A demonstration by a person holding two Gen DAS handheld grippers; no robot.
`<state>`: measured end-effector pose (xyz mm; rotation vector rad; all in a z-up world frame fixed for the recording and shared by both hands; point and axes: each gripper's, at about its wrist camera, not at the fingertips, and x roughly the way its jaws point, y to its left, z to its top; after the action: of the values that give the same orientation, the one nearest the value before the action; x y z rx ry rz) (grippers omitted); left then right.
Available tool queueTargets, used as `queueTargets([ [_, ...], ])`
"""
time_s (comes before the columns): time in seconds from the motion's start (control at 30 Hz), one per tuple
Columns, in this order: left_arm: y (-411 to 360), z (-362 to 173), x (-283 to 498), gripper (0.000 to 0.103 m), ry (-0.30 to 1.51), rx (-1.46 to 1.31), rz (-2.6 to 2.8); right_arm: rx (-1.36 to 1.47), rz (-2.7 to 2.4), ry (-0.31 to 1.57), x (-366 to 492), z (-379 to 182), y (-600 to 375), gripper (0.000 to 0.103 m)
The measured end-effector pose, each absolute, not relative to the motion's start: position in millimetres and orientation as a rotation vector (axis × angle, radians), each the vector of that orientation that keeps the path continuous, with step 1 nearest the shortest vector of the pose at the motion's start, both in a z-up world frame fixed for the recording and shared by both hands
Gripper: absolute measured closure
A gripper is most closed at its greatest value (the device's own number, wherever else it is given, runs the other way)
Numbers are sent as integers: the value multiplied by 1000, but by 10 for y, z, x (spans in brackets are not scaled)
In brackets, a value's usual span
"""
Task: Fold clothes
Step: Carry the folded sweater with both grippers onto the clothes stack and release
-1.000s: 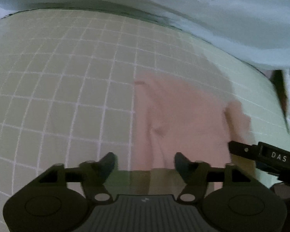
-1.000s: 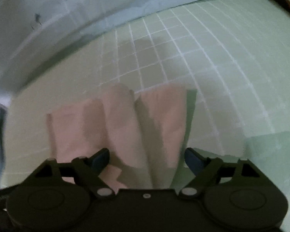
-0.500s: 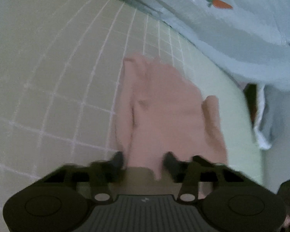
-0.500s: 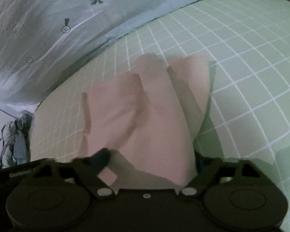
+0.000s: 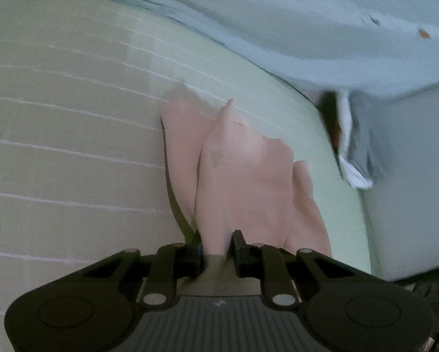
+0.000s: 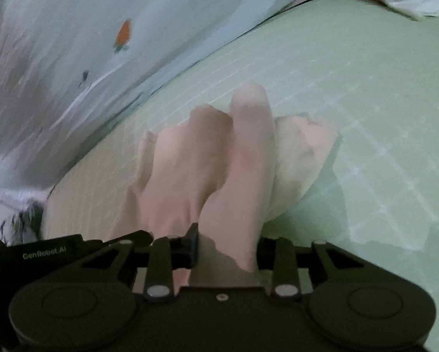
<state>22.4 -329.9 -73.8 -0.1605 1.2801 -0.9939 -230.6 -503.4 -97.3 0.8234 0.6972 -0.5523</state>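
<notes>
A pale pink garment (image 5: 243, 173) lies bunched in folds on a green checked bed sheet (image 5: 73, 146). My left gripper (image 5: 216, 246) is shut on the garment's near edge, and the cloth runs away from the fingers in ridges. In the right wrist view the same pink garment (image 6: 219, 158) rises in loose humps. My right gripper (image 6: 226, 249) is shut on its near edge, with cloth covering the right finger. Both grippers hold the near edge lifted off the sheet.
A pale blue quilt with carrot prints (image 5: 307, 23) lies along the far side of the bed, also in the right wrist view (image 6: 73, 58). Grey and white cloth (image 5: 354, 146) hangs at the bed's right edge. The green sheet (image 6: 380, 102) stretches to the right.
Both grippers have gone from open to shut on the garment's near edge. The flat garment is now pulled up into ridges and both views have swung.
</notes>
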Motion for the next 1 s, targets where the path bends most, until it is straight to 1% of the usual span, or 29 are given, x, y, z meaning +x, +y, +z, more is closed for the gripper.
queueTargets([
  [0.2, -3769, -530, -322, 82, 1260, -96, -1078, 849, -616, 651, -2908, -832, -5330, 70],
  [0.5, -4571, -288, -1578, 82, 1217, -71, -1144, 802, -674, 586, -3982, -599, -6153, 70],
  [0.67, -5094, -237, -2077, 82, 1233, -89, -1166, 797, -704, 559, -4603, -477, -6677, 70],
  [0.83, -5703, -121, -2368, 82, 1203, -85, -1209, 775, -740, 528, -4922, -311, -7208, 70],
  [1.0, -6445, 117, -2353, 82, 1138, -145, -1231, 703, -727, 488, -4846, -20, -7885, 70],
])
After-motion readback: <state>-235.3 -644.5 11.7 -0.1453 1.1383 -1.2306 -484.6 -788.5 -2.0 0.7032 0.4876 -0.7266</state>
